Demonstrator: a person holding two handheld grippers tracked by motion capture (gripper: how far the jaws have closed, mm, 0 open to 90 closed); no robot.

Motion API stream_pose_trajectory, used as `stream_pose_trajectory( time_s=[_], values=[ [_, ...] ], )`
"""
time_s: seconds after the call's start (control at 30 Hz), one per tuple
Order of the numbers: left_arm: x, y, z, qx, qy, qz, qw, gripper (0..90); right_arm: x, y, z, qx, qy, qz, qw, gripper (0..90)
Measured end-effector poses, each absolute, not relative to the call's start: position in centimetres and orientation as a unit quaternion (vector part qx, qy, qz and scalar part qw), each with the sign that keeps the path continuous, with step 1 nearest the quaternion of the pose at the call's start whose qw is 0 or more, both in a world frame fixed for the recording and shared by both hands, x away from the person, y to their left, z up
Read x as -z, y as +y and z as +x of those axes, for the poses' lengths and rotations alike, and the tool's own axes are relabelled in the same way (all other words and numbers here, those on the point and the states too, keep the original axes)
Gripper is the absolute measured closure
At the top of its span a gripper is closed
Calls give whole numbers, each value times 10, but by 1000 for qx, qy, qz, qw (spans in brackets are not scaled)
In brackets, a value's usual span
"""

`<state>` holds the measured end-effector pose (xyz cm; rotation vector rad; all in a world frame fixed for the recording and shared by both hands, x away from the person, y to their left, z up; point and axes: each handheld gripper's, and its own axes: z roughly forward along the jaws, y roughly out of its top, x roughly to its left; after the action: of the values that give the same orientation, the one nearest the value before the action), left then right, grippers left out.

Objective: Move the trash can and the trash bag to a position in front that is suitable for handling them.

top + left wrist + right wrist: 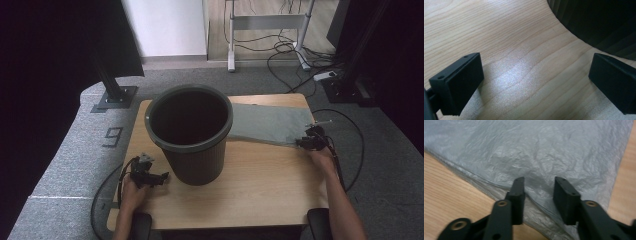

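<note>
Black jaws of the right gripper point(537, 195) stand a little apart over the near edge of the grey plastic bag point(544, 152), which lies flat on the wooden table point(260, 180) to the right of the dark bin point(190, 132), apparently poised to pinch one layer. At the bin's base the left gripper point(162, 177) rests low with jaws spread wide on nothing, probably placed to steady the bin.
</note>
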<state>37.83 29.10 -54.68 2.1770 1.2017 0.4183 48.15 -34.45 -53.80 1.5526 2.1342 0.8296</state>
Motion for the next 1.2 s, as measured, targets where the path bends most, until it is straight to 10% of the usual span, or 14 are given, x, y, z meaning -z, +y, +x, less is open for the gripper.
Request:
stream_pose_trajectory(
  time_s=[0.57,0.63,0.9,1.2],
  values=[
    [547,290,378,-157,453,823,305,0,537,-287,387,-303,815,466,166,668],
    [547,290,378,-158,453,823,305,0,532,-273,375,-292,839,438,139,569],
    [547,289,378,-158,453,823,305,0,509,-292,406,-309,803,467,205,332],
    [547,289,378,-158,452,823,305,0,542,-306,417,-300,796,493,184,319]
  ],
)
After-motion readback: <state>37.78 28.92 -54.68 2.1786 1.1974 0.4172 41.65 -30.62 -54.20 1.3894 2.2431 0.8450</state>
